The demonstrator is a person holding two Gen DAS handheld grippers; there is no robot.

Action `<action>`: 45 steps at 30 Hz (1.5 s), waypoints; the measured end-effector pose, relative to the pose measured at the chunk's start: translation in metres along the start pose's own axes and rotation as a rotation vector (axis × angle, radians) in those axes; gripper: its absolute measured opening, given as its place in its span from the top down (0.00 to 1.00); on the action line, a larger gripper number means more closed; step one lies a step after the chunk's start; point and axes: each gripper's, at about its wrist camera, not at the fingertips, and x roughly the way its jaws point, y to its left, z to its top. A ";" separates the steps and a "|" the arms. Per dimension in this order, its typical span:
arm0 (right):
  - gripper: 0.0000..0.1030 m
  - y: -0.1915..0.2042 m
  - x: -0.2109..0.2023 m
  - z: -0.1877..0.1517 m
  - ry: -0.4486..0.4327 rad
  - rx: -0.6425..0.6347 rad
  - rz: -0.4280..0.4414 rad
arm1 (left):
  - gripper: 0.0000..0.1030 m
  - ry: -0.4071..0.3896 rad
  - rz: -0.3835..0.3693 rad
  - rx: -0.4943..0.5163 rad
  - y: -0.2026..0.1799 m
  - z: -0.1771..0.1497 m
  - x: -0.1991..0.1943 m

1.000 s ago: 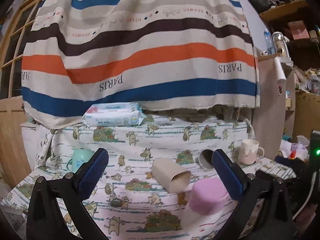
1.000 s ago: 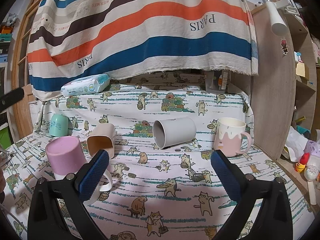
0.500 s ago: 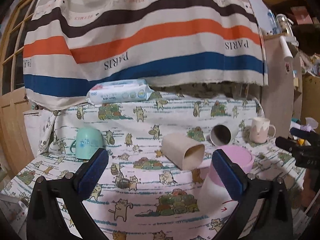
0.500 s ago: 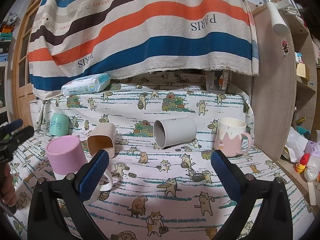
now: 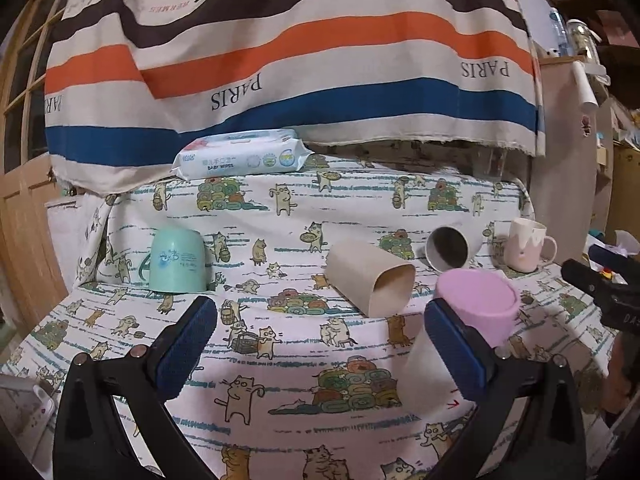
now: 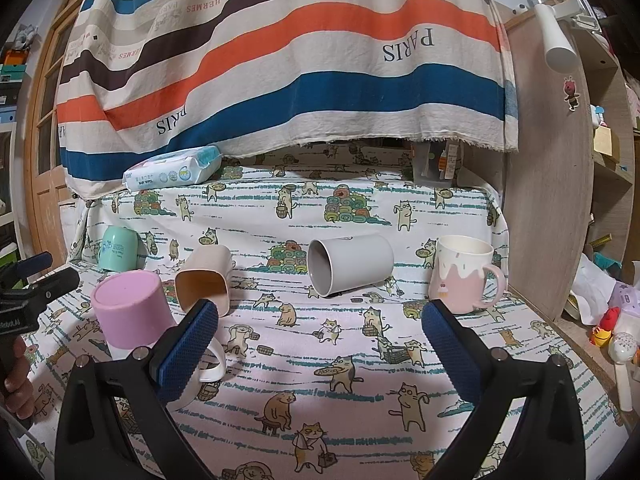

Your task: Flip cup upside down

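Five cups on the cat-print cloth [image 6: 328, 364] over the bench. Landmark: the grey cup [image 6: 350, 264] [image 5: 450, 249], lying on its side, mouth toward the cameras. Left of it, the beige cup [image 6: 206, 280] [image 5: 370, 280], also on its side. Further left and nearer, the pink cup [image 6: 128, 308] [image 5: 476, 304], standing bottom-up. Far left, the mint cup [image 6: 118, 248] [image 5: 178, 260], bottom-up too. Right of the grey cup, the pink-and-white mug [image 6: 466, 274] [image 5: 526, 250], upright. Behind it, up on the ledge to the left, a pack of baby wipes [image 6: 174, 170] [image 5: 242, 158].

Left hand-held gripper [image 5: 320, 344]: jaws spread wide, holding nothing. Right hand-held gripper [image 6: 320, 344]: likewise agape and empty.
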 end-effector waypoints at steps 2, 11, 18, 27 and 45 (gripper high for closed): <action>0.00 0.000 0.000 0.000 -0.001 0.000 0.000 | 0.00 0.000 0.001 0.004 0.000 0.000 -0.001; 0.00 0.000 0.000 0.000 0.000 0.000 0.000 | 0.00 -0.005 0.016 0.010 -0.001 0.000 -0.002; 0.00 0.000 0.000 0.000 0.000 0.000 0.000 | 0.00 0.006 0.017 0.005 0.000 0.001 0.000; 0.00 0.000 0.000 0.000 0.000 0.000 0.001 | 0.00 0.000 0.017 0.006 0.000 0.000 -0.001; 0.00 -0.001 0.001 0.000 0.000 -0.001 0.001 | 0.00 0.005 0.020 0.005 0.000 0.000 -0.001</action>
